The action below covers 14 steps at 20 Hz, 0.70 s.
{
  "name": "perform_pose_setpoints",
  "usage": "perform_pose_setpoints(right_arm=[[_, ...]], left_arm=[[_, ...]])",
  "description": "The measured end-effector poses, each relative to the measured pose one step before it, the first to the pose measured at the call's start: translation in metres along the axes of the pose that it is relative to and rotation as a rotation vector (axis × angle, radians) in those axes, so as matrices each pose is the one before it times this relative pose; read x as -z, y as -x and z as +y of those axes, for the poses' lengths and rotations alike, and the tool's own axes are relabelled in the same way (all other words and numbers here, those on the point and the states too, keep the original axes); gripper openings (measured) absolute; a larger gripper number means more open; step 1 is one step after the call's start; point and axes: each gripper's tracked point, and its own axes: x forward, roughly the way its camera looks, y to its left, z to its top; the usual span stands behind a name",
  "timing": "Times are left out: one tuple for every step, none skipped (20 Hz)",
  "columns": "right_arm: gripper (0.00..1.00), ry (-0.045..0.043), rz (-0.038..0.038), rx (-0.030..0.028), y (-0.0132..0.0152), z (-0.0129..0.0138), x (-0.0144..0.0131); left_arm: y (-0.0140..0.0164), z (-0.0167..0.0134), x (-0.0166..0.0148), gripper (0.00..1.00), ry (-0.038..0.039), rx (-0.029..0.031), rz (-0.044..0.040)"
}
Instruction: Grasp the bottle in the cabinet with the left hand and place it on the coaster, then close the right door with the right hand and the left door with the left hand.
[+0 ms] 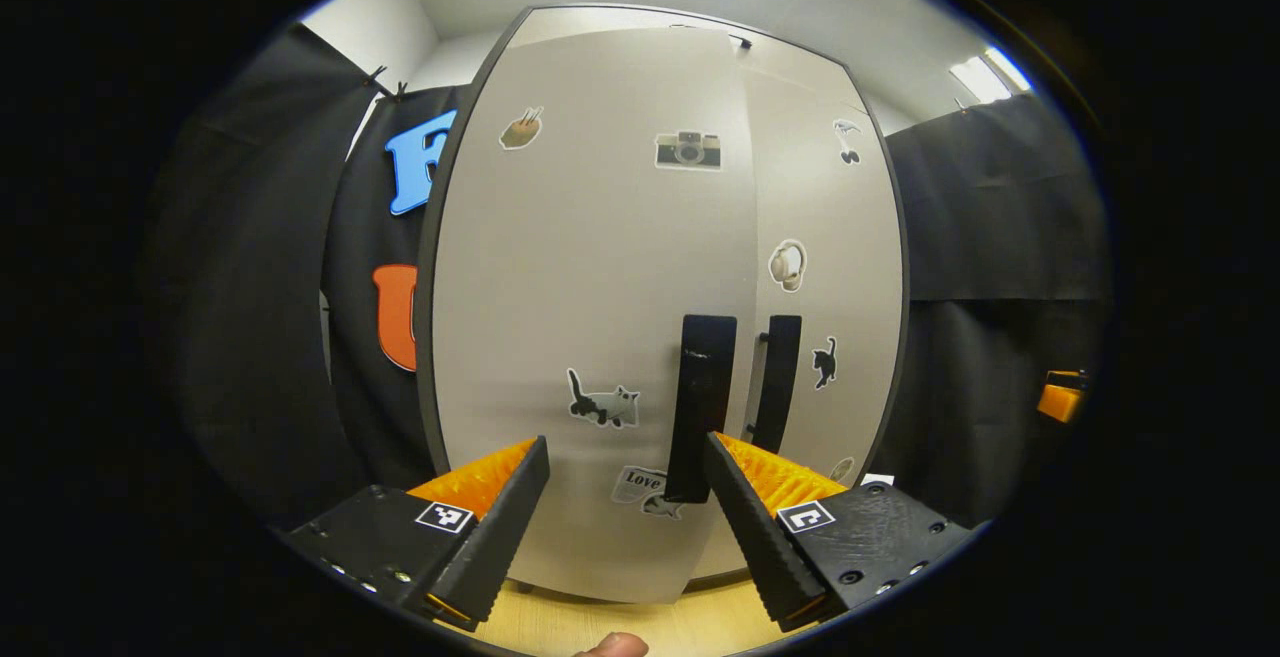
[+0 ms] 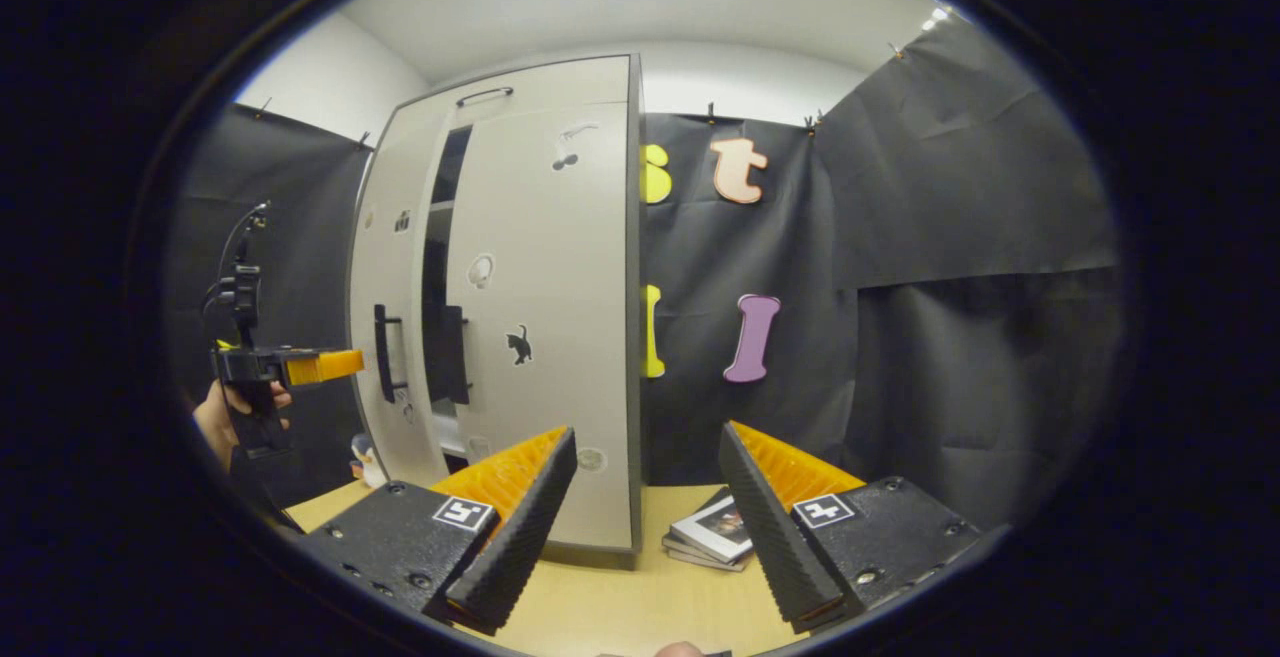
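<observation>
Grey cabinet [image 2: 545, 297] stands at the table's [image 2: 620, 607] back edge, its left door [image 1: 590, 307] ajar; inside we see only darkness, perhaps shelves. Our left gripper [image 1: 625, 512] and right gripper [image 2: 645, 522] gape, empty.

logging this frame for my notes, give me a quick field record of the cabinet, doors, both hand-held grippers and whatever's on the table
cabinet: pale grey, upright on wooden table, stickers on doors
right door: nearly shut, dark gap beside it
left door: close to shut
handles: two black vertical bars
left hand-held gripper: open, empty, facing the left door's handle; seen from the side in right gripper view
right hand-held gripper: open, empty, back from the cabinet
table extras: stacked books beside the cabinet
</observation>
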Motion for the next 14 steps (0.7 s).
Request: perform_pose_setpoints(right_arm=[[0.93, -0.00171, -0.01126, -0.01578, -0.00156, 0.00596, -0.00548], [0.93, 0.00048, -0.01055, -0.01280, -0.00245, 0.00583, -0.00464], [0.93, 0.00297, -0.01118, -0.01296, -0.00305, 0.00587, -0.00469], [0.93, 0.00489, -0.01130, -0.01141, -0.00224, 0.00539, -0.00446], [0.94, 0.00646, -0.00822, -0.00951, -0.00252, 0.00559, -0.00413], [0.94, 0.00509, -0.00759, -0.01368, -0.00355, 0.00688, -0.00371], [0.94, 0.00535, -0.00707, -0.01368, -0.00319, 0.00688, -0.00361], [0.93, 0.00590, -0.00496, -0.01368, -0.00322, 0.00628, -0.00303], [0.94, 0.00575, -0.00447, -0.01177, -0.00304, 0.00658, -0.00337], [0.93, 0.00551, -0.00571, -0.01226, -0.00457, 0.00777, -0.00241], [0.94, 0.00455, -0.00479, -0.01433, -0.00313, 0.00752, -0.00275], [0.94, 0.00495, -0.00360, -0.01241, -0.00236, 0.00787, -0.00140], [0.94, 0.00430, -0.00220, -0.01062, -0.00239, 0.00643, -0.00135], [0.95, 0.00473, -0.00408, -0.00563, -0.00321, 0.00554, -0.00160]], left_arm=[[0.00791, 0.00126, -0.00487, 0.95, -0.00332, -0.00793, -0.00384], [0.00826, 0.00280, -0.00493, 0.95, -0.00334, -0.01165, -0.00618], [0.00861, 0.00237, -0.00498, 0.95, -0.00070, -0.01143, -0.00637], [0.00962, 0.00204, -0.00509, 0.95, 0.00157, -0.01026, -0.00579], [0.00972, 0.00341, -0.00587, 0.95, 0.00024, -0.01287, -0.00817], [0.00931, 0.00381, -0.00502, 0.95, -0.00155, -0.01469, -0.00744], [0.00932, 0.00522, -0.00605, 0.95, -0.00082, -0.01929, -0.00780], [0.00803, 0.00557, -0.00499, 0.95, 0.00211, -0.01907, -0.00912], [0.00992, 0.00685, -0.00582, 1.00, 0.00829, -0.02175, -0.00856], [0.00944, 0.00660, -0.00441, 0.95, 0.00974, -0.01826, -0.00819], [0.00921, 0.00652, -0.00376, 0.95, 0.00871, -0.01818, -0.00631], [0.00861, 0.00779, -0.00352, 0.95, 0.00272, -0.02117, -0.00848], [0.00800, 0.00907, -0.00329, 0.95, -0.00489, -0.02236, -0.00889], [0.00803, 0.00891, -0.00184, 0.95, -0.01112, -0.02500, -0.00364]])
